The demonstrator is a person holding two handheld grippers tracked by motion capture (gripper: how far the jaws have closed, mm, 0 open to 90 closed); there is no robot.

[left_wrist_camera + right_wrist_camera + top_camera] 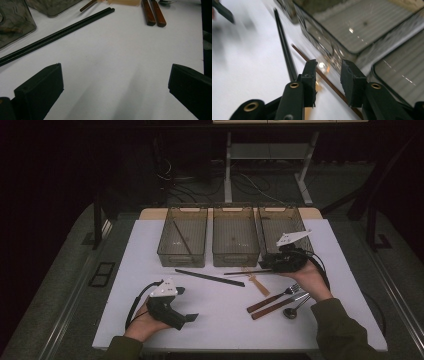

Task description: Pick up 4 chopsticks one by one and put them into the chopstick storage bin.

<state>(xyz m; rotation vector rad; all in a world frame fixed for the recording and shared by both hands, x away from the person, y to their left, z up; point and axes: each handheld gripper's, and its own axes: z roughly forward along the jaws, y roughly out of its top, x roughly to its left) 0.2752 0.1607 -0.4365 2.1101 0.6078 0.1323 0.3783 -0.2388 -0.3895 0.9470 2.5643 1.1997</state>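
Right gripper straddles a thin brown wooden chopstick beside the 3 clear plastic bins.
Its jaws stand narrow, not yet pressing; the left gripper gapes wide over bare white table.

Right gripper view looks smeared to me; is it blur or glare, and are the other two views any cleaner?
Right gripper view: both; the far left is motion-smeared, glare spots glint on the clear bin, but the thin brown stick between the right tongs reads fine. Left gripper view: sharp, soft shadows on the white table. High view: dim, dark surroundings, cutlery legible.
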